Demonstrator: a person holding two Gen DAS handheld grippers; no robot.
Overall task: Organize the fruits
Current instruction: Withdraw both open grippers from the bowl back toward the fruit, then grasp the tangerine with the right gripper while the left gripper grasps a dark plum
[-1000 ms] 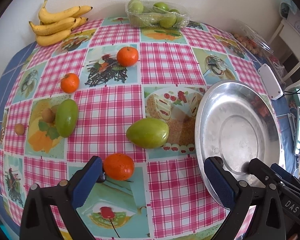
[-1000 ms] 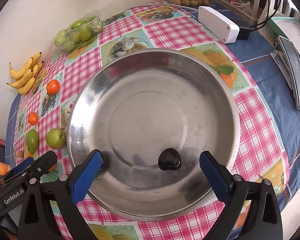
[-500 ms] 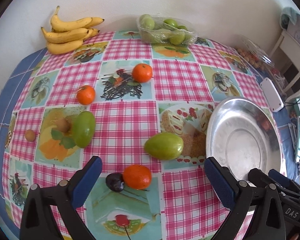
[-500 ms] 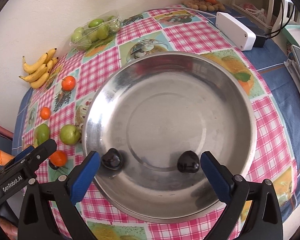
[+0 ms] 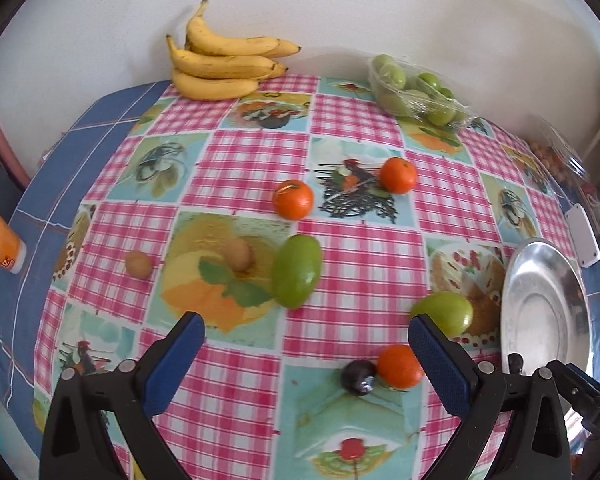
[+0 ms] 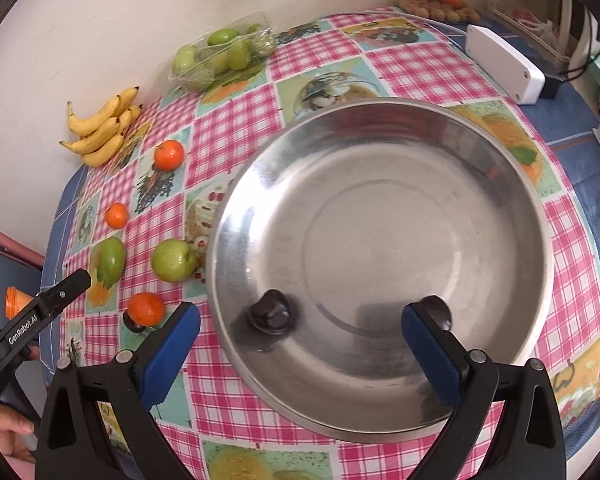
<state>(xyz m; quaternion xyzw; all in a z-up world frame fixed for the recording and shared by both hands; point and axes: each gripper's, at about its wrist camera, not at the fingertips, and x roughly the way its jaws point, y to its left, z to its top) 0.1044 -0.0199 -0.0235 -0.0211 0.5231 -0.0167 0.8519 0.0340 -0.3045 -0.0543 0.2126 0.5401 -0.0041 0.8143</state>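
Worktop (image 5: 256, 160) carried a steel bowl (image 6: 500, 168) holding two plums (image 6: 270, 312) — bananas (image 5: 224, 66), mangoes (image 5: 296, 272), oranges (image 5: 293, 199) and a third plum (image 5: 358, 377) lay loose outside. Left gripper (image 5: 306, 364) and right gripper (image 6: 300, 354) — both spread wide, holding nothing.

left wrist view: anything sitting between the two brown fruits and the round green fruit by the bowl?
Yes. In the left wrist view the oblong green mango lies between the small brown fruits and the round green fruit beside the steel bowl.
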